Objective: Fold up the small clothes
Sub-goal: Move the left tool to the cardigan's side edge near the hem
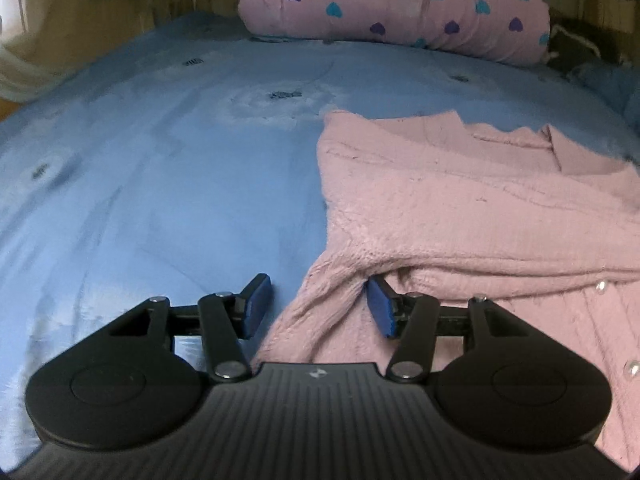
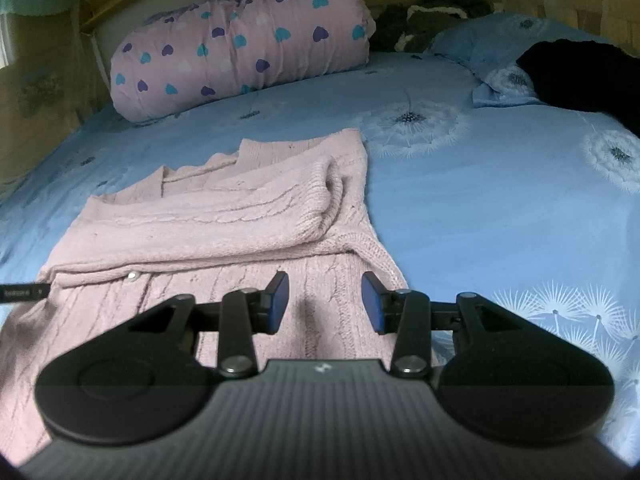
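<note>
A pink knitted cardigan (image 1: pixel 460 208) with pearl buttons lies flat on the blue bedsheet (image 1: pixel 160 168), both sleeves folded across its front. My left gripper (image 1: pixel 318 306) is open at the cardigan's lower left edge, the fabric edge lying between its blue pads. In the right wrist view the cardigan (image 2: pixel 224 220) fills the lower left. My right gripper (image 2: pixel 325 302) is open over its lower right part, with knit below the gap. A dark tip of the left gripper (image 2: pixel 24 292) shows at the far left edge.
A pink rolled quilt with hearts (image 2: pixel 240 52) lies at the head of the bed. A blue pillow (image 2: pixel 496 44) and dark clothing (image 2: pixel 584 76) lie at the right. The dandelion-print sheet (image 2: pixel 500 200) stretches to the right of the cardigan.
</note>
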Demonstrator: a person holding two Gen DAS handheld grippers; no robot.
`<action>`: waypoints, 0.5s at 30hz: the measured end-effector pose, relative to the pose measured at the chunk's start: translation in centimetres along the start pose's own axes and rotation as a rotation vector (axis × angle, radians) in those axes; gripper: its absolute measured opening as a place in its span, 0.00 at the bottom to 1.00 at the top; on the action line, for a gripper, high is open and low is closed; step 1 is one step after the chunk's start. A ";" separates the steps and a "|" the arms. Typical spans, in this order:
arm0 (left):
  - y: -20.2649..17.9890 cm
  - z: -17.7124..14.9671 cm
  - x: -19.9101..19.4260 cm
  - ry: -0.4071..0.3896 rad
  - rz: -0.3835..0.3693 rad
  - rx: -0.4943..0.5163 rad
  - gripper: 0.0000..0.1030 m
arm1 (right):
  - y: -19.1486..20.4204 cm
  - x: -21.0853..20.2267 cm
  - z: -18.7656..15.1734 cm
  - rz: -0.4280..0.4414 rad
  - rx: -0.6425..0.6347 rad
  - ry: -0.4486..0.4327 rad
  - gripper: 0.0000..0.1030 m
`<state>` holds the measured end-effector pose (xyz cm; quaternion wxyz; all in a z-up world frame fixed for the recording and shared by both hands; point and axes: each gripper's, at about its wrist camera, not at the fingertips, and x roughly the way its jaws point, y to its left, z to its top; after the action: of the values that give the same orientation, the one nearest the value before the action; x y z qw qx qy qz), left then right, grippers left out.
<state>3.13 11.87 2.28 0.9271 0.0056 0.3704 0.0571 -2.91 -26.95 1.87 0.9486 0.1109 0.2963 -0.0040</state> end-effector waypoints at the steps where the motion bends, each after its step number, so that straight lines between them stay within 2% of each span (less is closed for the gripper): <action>1: -0.2 -0.1 0.1 -0.003 0.016 0.012 0.59 | 0.0 0.0 0.0 0.002 -0.003 0.000 0.41; 5: -1.3 -0.1 0.1 -0.026 0.250 0.094 0.61 | 0.2 0.1 0.0 0.007 -0.013 0.006 0.41; 9: -1.6 -0.2 -0.2 -0.030 0.257 0.126 0.62 | -0.1 0.0 0.1 0.010 0.002 0.000 0.41; 13: -1.3 -0.7 -1.7 -0.022 0.158 0.118 0.63 | -0.2 0.0 0.0 0.015 0.001 -0.004 0.41; 15: -1.0 -1.3 -1.6 0.009 0.200 0.141 0.66 | -0.1 0.0 0.0 0.019 -0.004 -0.001 0.41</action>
<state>1.21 10.66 2.41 0.9123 0.1074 0.3754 0.1233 -2.91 -27.03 1.79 0.9490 0.1116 0.2948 0.0054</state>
